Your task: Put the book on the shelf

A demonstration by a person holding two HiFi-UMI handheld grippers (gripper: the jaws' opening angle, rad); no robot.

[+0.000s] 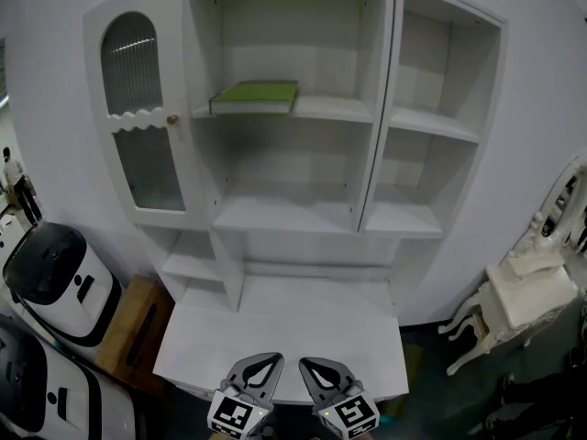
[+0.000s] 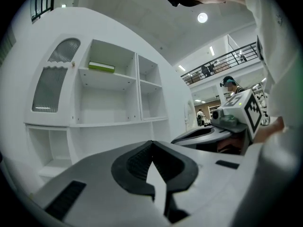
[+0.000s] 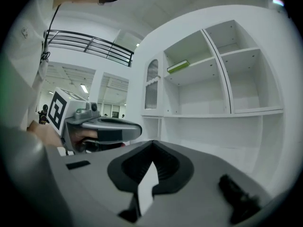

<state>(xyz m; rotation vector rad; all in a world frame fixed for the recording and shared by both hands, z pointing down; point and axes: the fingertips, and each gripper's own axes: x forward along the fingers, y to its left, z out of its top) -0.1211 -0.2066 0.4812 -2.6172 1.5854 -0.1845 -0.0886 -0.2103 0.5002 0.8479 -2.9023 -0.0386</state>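
Looking down from the head view, the green book (image 1: pixel 256 96) lies flat on the upper shelf (image 1: pixel 335 110) of the middle compartment of the white cabinet (image 1: pixel 376 136), in the upper centre of the frame. Its long axis runs left to right along the front edge of that shelf, and one long side faces the room. The left tool (image 1: pixel 272 359) and the right tool (image 1: pixel 308 364) sit side by side at the bottom centre, over the front of the white table (image 1: pixel 367 328). They are well apart from the book, which lies far up the frame from both and a little to the left. So the left tool seems slightly nearer in line, but the difference is small.

In the left gripper view, the left tool (image 2: pixel 151 144) has its jaws pressed together with nothing between them. The book (image 2: pixel 101 66) is in the upper left, high above the jaw tips and far beyond them. It shows as a thin flat strip with its long edge almost level.

In the right gripper view, the right tool (image 3: pixel 151 144) is also pressed together and empty. The book (image 3: pixel 178 66) is above and a little right of the tips, tilted slightly in the picture.

Judged from this, the book is already in its place, and any further reach would go upward and away.
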